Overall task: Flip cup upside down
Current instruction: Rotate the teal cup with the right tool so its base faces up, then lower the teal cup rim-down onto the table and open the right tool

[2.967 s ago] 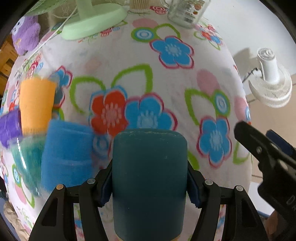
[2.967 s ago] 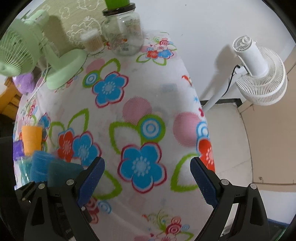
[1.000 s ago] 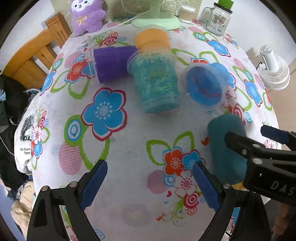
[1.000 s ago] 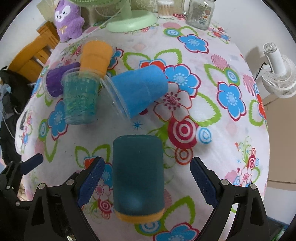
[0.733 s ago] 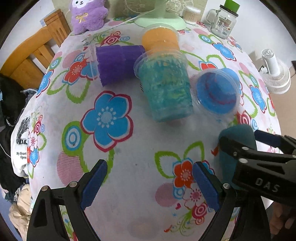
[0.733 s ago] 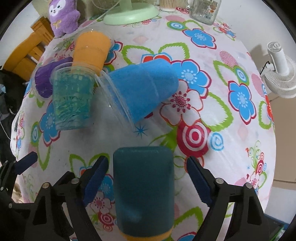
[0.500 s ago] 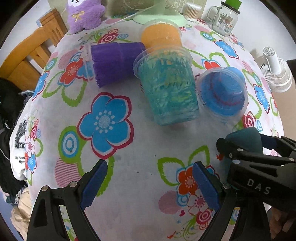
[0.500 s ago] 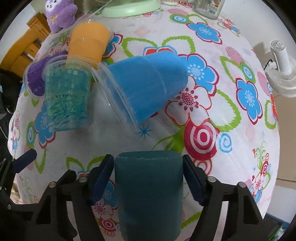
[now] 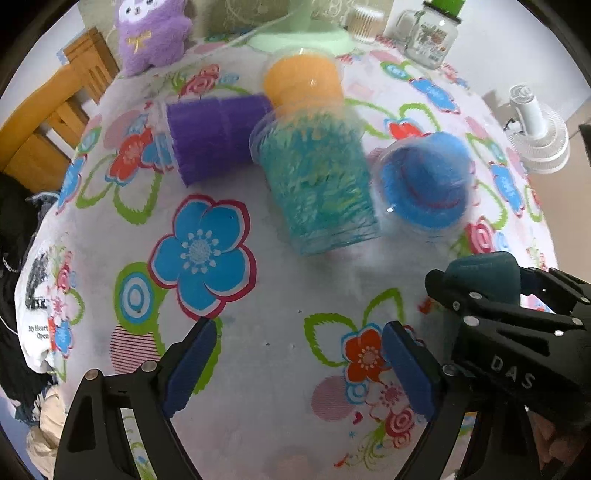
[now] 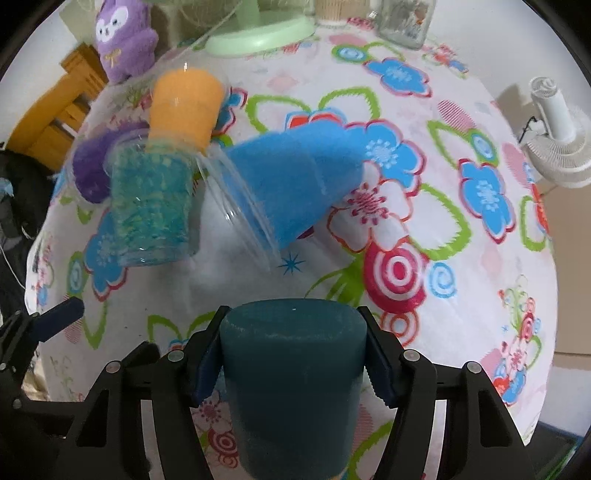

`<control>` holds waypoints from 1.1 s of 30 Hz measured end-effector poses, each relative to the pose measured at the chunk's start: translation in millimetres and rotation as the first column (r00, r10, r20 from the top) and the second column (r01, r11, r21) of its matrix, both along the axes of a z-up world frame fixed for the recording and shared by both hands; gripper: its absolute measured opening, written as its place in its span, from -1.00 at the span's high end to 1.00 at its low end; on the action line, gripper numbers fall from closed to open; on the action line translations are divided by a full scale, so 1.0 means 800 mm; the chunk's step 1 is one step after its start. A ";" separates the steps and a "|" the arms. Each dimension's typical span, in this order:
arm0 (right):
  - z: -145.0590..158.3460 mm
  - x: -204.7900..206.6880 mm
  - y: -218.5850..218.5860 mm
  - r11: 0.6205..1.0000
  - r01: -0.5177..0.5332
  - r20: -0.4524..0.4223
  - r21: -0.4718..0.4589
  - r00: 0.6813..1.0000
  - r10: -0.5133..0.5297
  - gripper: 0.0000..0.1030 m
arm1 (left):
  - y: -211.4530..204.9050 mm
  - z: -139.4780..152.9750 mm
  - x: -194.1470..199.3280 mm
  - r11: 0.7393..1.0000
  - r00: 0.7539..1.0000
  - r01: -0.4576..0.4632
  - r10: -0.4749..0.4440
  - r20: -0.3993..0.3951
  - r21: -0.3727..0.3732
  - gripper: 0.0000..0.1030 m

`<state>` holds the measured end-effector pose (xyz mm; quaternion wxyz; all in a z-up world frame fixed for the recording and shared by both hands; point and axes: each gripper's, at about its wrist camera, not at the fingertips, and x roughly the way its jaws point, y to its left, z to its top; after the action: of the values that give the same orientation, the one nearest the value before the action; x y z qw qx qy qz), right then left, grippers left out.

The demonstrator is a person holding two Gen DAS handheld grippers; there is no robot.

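Observation:
My right gripper [image 10: 291, 350] is shut on a dark teal cup [image 10: 291, 387]; its blue pads press both sides of the cup. The cup lies along the fingers with its flat closed end facing away from the camera. In the left wrist view the same cup [image 9: 484, 273] and the right gripper [image 9: 476, 299] show at the right edge, over the table's right side. My left gripper [image 9: 295, 362] is open and empty above the flowered tablecloth [image 9: 229, 314].
Several cups lie or stand together on the table: a blue one [image 10: 291, 192] on its side, a turquoise one [image 10: 151, 210], an orange one [image 10: 184, 107], a purple one [image 9: 214, 140] on its side. A green fan base [image 10: 258, 33], glass jar [image 9: 430, 37] and purple plush [image 9: 153, 33] are at the back.
My right gripper has closed onto the dark teal cup, which my left gripper held three seconds ago. My left gripper has let go and stays open and empty.

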<state>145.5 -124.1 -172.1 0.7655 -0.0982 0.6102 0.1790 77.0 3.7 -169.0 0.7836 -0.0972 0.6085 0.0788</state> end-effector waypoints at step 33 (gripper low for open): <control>0.066 -0.069 -0.057 0.960 -0.145 0.495 0.238 0.869 0.009 -0.32 | -0.036 0.052 -0.050 0.978 0.943 -0.050 -0.021 0.333 0.204 -0.79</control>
<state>90.6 -169.4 -119.0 0.8931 -0.0606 0.3623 0.2596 37.1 -24.8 -127.1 0.8804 -0.0305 0.4549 0.1306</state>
